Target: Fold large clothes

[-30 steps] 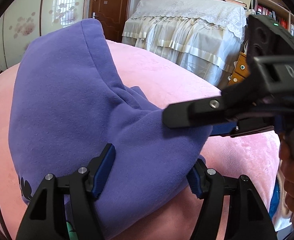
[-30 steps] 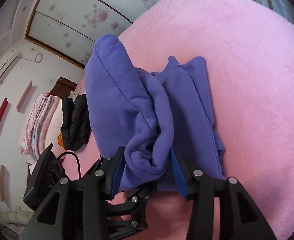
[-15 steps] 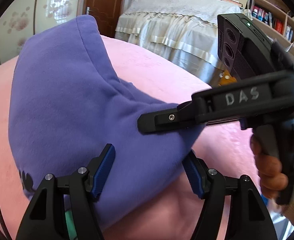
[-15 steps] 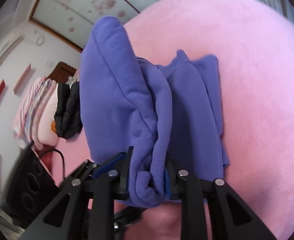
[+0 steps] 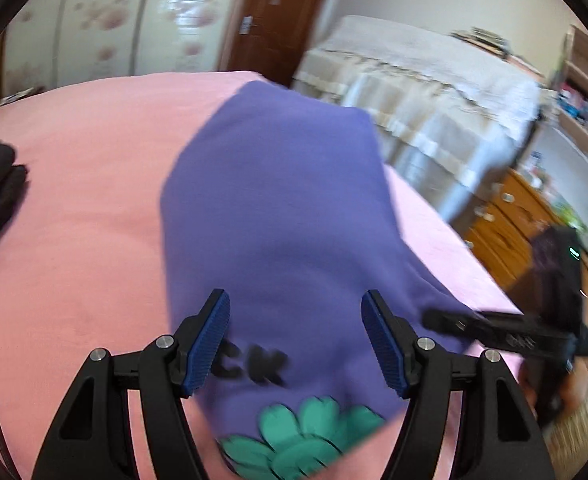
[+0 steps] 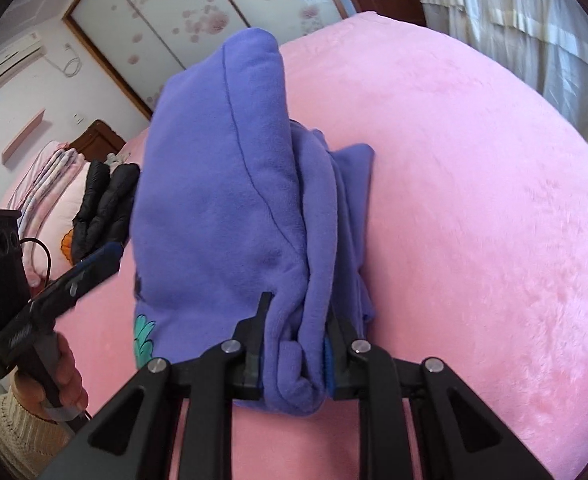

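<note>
A purple hoodie (image 5: 278, 208) lies folded on the pink bed cover (image 5: 78, 216), with black letters and a green flower print at its near end. My left gripper (image 5: 296, 340) hovers open just above that end, blue pads apart and touching no cloth. In the right wrist view, the hoodie (image 6: 222, 184) is bunched in thick layers. My right gripper (image 6: 296, 354) is shut on its near folded edge, and cloth bulges out between the pads. A hand holds the left gripper (image 6: 74, 276) to the hoodie's left. The right gripper (image 5: 494, 332) shows blurred at the right of the left wrist view.
A black puffer jacket (image 6: 102, 208) lies on the bed beyond the hoodie, beside folded pink bedding (image 6: 50, 176). Past the bed stand a lace-covered cabinet (image 5: 434, 92), wooden drawers (image 5: 506, 224) and a brown door (image 5: 282, 12). The pink cover (image 6: 474, 200) stretches wide to the right.
My right gripper's jaws closed onto the hoodie's bunched edge. The left gripper drew back and up off the cloth, so the print now shows below it.
</note>
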A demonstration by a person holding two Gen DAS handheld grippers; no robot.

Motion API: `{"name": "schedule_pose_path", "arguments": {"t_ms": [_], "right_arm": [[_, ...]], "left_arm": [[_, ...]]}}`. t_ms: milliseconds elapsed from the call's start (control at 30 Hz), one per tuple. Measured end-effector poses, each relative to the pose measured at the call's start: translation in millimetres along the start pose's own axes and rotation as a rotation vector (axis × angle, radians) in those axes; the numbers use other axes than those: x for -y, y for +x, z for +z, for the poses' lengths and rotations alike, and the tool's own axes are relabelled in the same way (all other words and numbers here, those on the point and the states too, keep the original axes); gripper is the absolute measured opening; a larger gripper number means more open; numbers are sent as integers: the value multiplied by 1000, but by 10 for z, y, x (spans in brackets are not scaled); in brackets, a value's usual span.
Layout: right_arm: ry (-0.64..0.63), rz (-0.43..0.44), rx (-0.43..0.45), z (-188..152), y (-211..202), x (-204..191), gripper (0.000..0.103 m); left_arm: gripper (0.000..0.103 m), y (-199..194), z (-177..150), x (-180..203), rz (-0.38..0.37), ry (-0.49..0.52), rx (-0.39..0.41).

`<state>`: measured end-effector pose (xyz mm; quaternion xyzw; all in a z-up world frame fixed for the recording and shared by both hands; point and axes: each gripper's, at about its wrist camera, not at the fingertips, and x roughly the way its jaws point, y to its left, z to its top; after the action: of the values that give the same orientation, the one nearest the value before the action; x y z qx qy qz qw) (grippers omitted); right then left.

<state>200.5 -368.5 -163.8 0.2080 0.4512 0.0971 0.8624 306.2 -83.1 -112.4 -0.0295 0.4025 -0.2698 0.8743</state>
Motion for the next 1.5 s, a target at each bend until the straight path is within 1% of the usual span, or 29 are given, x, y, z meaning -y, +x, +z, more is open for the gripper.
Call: {"name": "schedule_pose_path", "arguments": {"t_ms": [100,200,300,433,567,633,700,733,800,900,967,1000,1067,1100,1167,1200,1267,1300,1367,1400,1433,1467,1500], "right_arm": [[32,-1,-2,-4,141,64,20],[32,-46,-14,-43,326,85,20],[32,-66,-10,-156,507,147,20],[68,-49,25,-236,570,225,19],[30,-71,16,-201,524,148,21],[3,-85,6,-173,487,7,22],[-23,-105,-8,-103,389,-64,28],[-44,-140,-6,-51,314,-132,30],[-92,-180,19,10,174,-230,31],[-157,-189,104,165,-97,-435,31],[-193,-191,177,292,-251,-579,31],[-204,-193,191,359,-278,-627,31],[-216,-162,195,536,-259,-734,31],[-220,-159,193,603,-228,-771,31],[-232,-169,197,765,-122,-889,31],[-233,-167,196,817,-81,-927,30],[-227,-142,191,956,20,-1006,30],[-226,-131,193,1001,51,-1018,29],[-224,-113,197,1100,156,-1068,25],[-222,-104,195,1151,209,-1098,22],[-220,-95,193,1200,262,-1127,20],[-215,-83,192,1250,311,-1155,18],[-210,-71,187,1295,364,-1184,17]], "left_arm": [[67,149,0,-15,79,11,1],[67,309,0,-25,131,23,-5],[69,565,37,7,148,37,-24],[73,758,-2,19,171,78,-51],[78,788,16,50,178,88,-58],[81,714,0,52,183,101,-58],[81,665,6,76,181,108,-59],[81,642,19,65,174,102,-60],[82,588,52,17,159,75,-68],[82,554,96,-44,137,45,-89],[82,524,122,-77,119,37,-104],[82,511,128,-83,111,36,-109],[82,472,154,-97,90,41,-127],[82,455,169,-102,78,41,-136],[82,366,236,-130,30,42,-150],[82,326,266,-143,17,42,-144],[82,170,396,-207,-1,44,-104],[82,125,437,-224,-3,41,-87],[82,10,592,-348,13,32,-24],[82,-11,650,-399,31,30,-2],[82,2,724,-496,71,17,17],[80,31,771,-562,94,3,19],[78,76,806,-636,111,-14,15]]}}
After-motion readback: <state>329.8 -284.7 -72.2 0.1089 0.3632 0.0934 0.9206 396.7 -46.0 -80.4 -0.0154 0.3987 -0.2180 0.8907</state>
